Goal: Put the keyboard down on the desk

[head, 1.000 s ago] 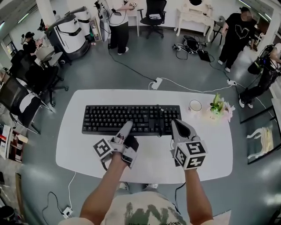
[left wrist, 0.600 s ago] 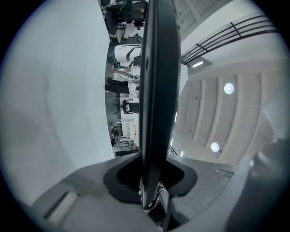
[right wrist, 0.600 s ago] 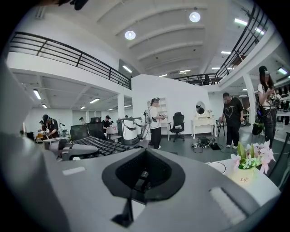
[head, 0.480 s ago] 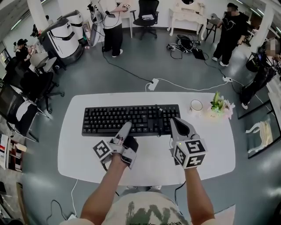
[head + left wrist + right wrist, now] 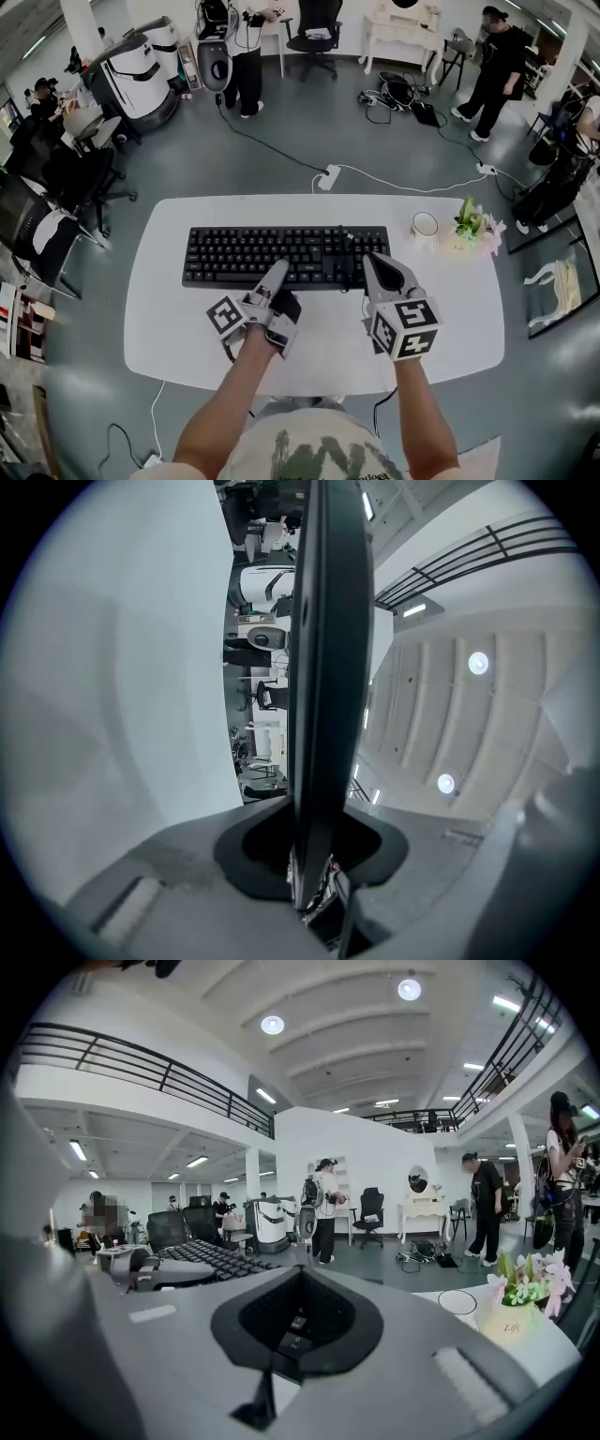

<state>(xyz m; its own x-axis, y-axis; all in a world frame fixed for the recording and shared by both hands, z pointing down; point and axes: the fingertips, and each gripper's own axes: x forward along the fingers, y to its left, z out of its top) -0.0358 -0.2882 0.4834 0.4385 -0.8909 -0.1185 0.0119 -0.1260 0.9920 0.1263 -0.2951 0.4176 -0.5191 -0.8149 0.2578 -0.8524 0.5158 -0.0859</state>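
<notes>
In the head view the keyboard (image 5: 281,255), black, long and full-sized with a number pad on its right end, lay lengthwise across the far half of the white desk (image 5: 187,328). The left gripper (image 5: 275,274) met its near edge around the middle. The right gripper (image 5: 375,265) sat just beside its near right corner. A cup (image 5: 424,225) stood well apart to the far right. Whether the near edge was fully down could not be told from here.

In the left gripper view, rolled on its side, a thin dark slab ran edge-on between the jaws, which were nearly closed and clamped on it: the keyboard's rim was gripped.

In the right gripper view the jaws met with nothing between them. The keys showed off to the left, untouched by this gripper.

The step looked like the end of the set-down. The next move probably called for settling the near edge flat, then parting the left jaws and drawing back toward the near side without dragging the board.
</notes>
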